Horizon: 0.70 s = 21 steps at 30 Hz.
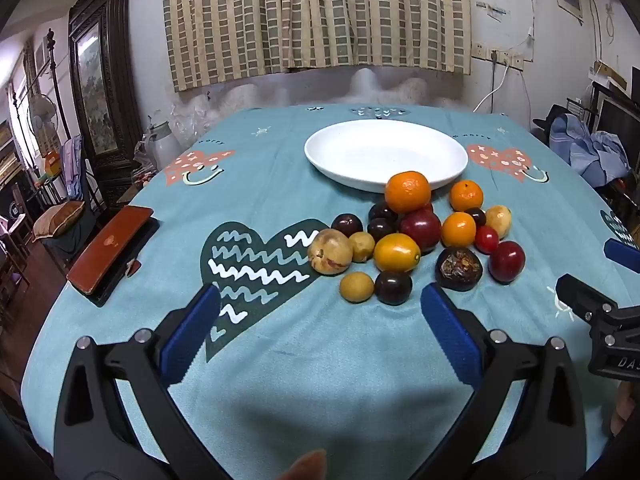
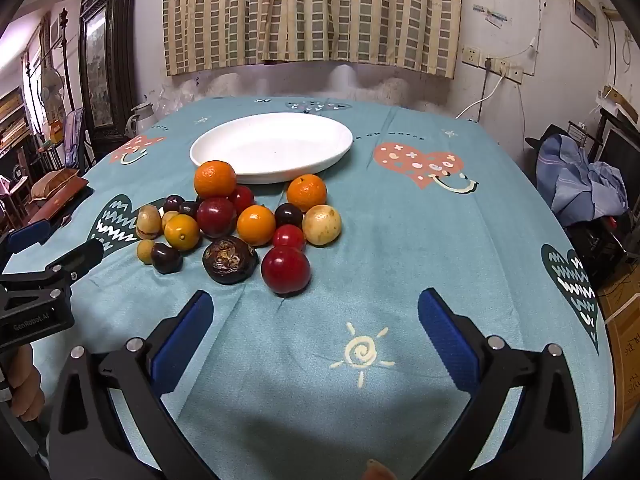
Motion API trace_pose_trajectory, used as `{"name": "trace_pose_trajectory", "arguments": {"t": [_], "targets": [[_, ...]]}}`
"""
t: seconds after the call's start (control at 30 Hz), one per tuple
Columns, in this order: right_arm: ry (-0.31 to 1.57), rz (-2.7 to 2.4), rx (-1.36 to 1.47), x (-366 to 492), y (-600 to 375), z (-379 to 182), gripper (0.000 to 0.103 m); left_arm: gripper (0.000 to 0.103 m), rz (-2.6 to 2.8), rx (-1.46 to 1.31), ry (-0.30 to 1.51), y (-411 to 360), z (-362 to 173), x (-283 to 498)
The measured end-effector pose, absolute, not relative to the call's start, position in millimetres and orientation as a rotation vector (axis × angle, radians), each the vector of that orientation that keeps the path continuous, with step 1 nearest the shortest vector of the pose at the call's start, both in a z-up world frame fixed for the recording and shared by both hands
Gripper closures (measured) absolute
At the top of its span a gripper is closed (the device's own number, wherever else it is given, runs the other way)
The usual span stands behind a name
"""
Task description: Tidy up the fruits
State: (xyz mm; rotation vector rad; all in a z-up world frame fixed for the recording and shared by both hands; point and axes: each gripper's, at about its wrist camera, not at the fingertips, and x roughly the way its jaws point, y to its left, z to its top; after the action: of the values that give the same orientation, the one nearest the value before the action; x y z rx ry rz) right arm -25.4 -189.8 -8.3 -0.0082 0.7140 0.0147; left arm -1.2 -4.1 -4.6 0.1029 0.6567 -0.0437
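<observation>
A pile of fruit lies on the blue tablecloth in front of an empty white plate (image 1: 384,152), which also shows in the right wrist view (image 2: 272,146). It holds oranges (image 1: 407,191) (image 2: 215,179), red plums (image 1: 506,261) (image 2: 285,269), dark plums (image 1: 393,286), yellow fruits (image 1: 356,286) and a wrinkled dark fruit (image 1: 458,268) (image 2: 229,260). My left gripper (image 1: 320,300) is open and empty, just short of the pile. My right gripper (image 2: 316,304) is open and empty, near the front red plum.
A brown case (image 1: 110,248) lies at the table's left edge. A jug (image 1: 162,142) stands behind the table at the far left. Clothes (image 2: 580,184) lie on furniture to the right. Curtains hang on the wall behind.
</observation>
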Motion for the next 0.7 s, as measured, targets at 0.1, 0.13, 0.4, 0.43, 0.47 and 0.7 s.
{"name": "trace_pose_trajectory", "arguments": {"t": [0.1,0.13,0.4,0.43,0.47,0.7], "targets": [[0.714,0.015,-0.006,-25.6,-189.6,-8.4,0.001,0.002,-0.048,0.105,0.659,-6.6,-8.7,-0.2],[0.714,0.015,-0.006,-25.8,-189.4,-8.4,0.001,0.002,-0.050,0.105,0.661,-7.4,-9.4,-0.3],[0.718,0.016,-0.005,-25.0,-189.0,-9.5,0.001,0.002,-0.054,0.107,0.667,-8.1,-12.0,-0.3],[0.718,0.016,-0.005,-25.4,-188.8,-9.3,0.001,0.002,-0.054,0.107,0.666,-8.0,-12.0,-0.2],[0.717,0.015,-0.005,-25.8,-188.5,-9.1,0.001,0.002,-0.054,0.107,0.666,-8.1,-12.0,-0.2],[0.721,0.017,-0.002,-25.0,-188.8,-10.0,0.001,0.002,-0.054,0.107,0.667,-8.2,-11.8,0.0]]}}
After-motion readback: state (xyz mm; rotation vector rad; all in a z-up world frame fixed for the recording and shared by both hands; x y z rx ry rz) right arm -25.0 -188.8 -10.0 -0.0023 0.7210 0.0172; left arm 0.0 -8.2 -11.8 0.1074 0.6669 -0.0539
